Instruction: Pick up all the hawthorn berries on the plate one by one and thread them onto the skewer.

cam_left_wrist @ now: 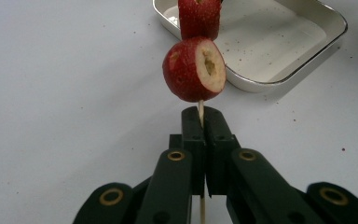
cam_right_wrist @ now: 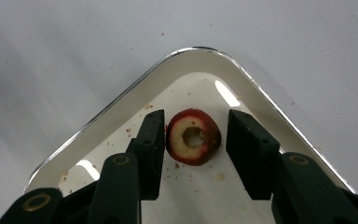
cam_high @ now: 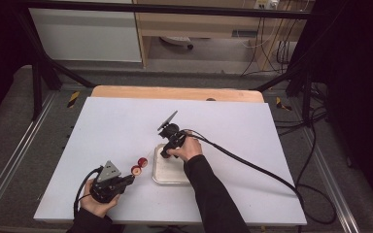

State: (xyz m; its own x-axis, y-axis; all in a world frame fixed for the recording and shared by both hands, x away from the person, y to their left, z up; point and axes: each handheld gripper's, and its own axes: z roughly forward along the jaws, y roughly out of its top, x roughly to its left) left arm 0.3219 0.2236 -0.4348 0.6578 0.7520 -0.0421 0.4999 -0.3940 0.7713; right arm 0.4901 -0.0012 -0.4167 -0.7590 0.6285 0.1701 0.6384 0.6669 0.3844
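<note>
My left gripper (cam_high: pixel 131 178) (cam_left_wrist: pixel 201 116) is shut on a thin wooden skewer (cam_left_wrist: pixel 201 108) near the table's front left. Two red cored fruits are threaded on the skewer, one close to the jaws (cam_left_wrist: pixel 195 69) (cam_high: pixel 136 169) and one beyond it (cam_left_wrist: pixel 199 18) (cam_high: pixel 143 161). The skewer's tip points toward a shallow white metal tray (cam_high: pixel 161 178) (cam_left_wrist: pixel 279 42) (cam_right_wrist: pixel 121 100). My right gripper (cam_high: pixel 165 155) (cam_right_wrist: pixel 196 116) points down into the tray. A third red cored fruit (cam_right_wrist: pixel 193 142) lies on the tray floor between its jaws. The left pad is at the fruit's side and a small gap shows at the right pad.
A white sheet (cam_high: pixel 126 126) covers the table, and a wooden edge (cam_high: pixel 175 92) shows at the back. The right gripper's black cable (cam_high: pixel 252 167) trails across the sheet to the right front. A black frame (cam_high: pixel 39 82) and floor cables (cam_high: pixel 315 121) surround the table.
</note>
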